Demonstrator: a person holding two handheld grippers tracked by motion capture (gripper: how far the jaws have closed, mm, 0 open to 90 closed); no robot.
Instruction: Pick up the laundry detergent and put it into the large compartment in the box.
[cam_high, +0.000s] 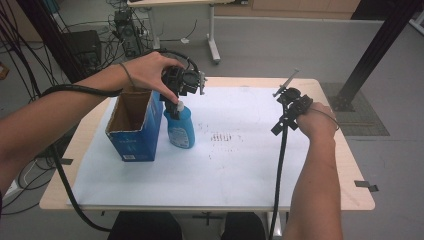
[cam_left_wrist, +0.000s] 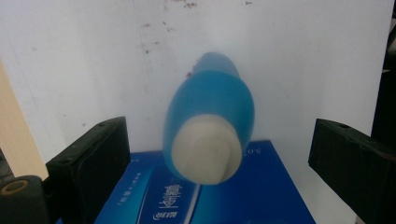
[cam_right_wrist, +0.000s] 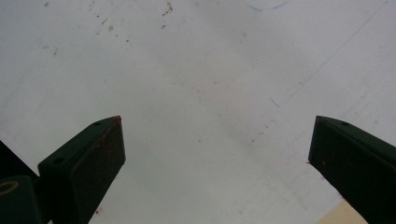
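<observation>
A blue bottle (cam_high: 181, 128) with a white cap stands upright on the white sheet, right beside an open blue carton (cam_high: 135, 124). My left gripper (cam_high: 172, 100) hangs just above the cap, pointing down. Seen from the left gripper view, the bottle (cam_left_wrist: 210, 121) and its cap (cam_left_wrist: 205, 149) sit between the two wide-apart jaws, which do not touch it, and the carton (cam_left_wrist: 205, 196) lies below. My right gripper (cam_high: 279, 127) is open over the bare sheet at the right side of the table, and the right gripper view (cam_right_wrist: 217, 154) has nothing between its jaws.
The white sheet (cam_high: 225, 165) covers most of the wooden table (cam_high: 350, 190). Faint dark marks (cam_high: 222, 137) dot its middle. Cables trail from both grippers off the table's front and left. A table leg and cable clutter stand on the floor behind.
</observation>
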